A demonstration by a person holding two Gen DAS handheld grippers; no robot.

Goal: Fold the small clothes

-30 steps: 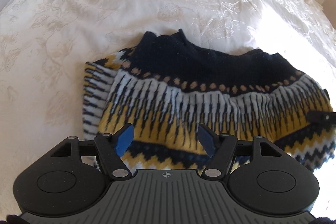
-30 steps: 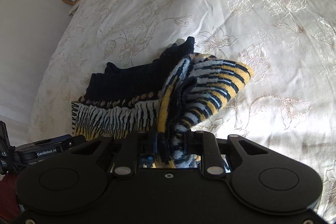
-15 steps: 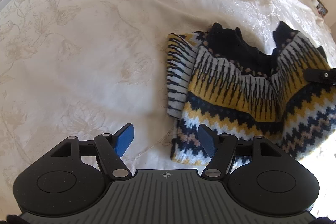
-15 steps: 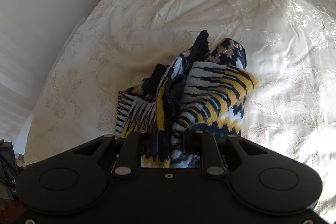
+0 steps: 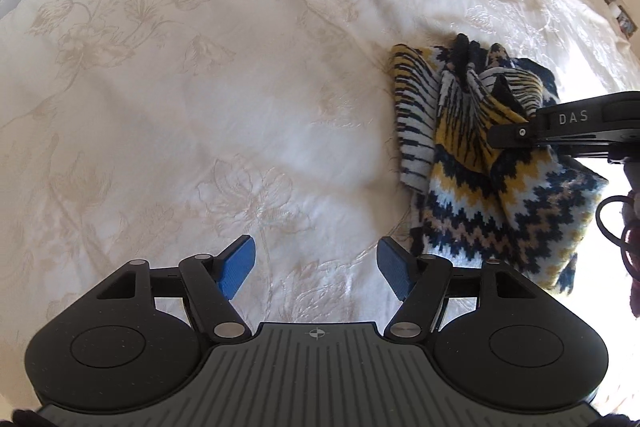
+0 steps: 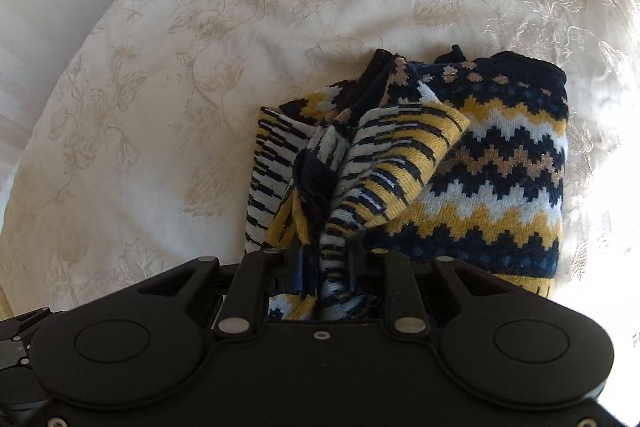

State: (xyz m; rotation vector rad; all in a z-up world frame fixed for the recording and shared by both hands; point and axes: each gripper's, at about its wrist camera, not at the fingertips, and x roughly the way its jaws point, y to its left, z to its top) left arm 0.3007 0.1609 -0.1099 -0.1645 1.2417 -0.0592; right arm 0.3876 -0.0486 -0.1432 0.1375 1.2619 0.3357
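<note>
A patterned knitted sweater [image 6: 492,163], partly folded, is lying on a bed covered by a cream floral bedspread [image 5: 200,107]. A bunched fold of its striped yellow, white and navy fabric is being gripped between the closed fingers of the right tongs [image 6: 324,263], lifted above the zigzag-patterned part beneath. The left tongs [image 5: 316,263] are being held wide apart and empty above bare bedspread, just beside the sweater's lower edge, with their blue pads [image 5: 236,263] touching nothing.
</note>
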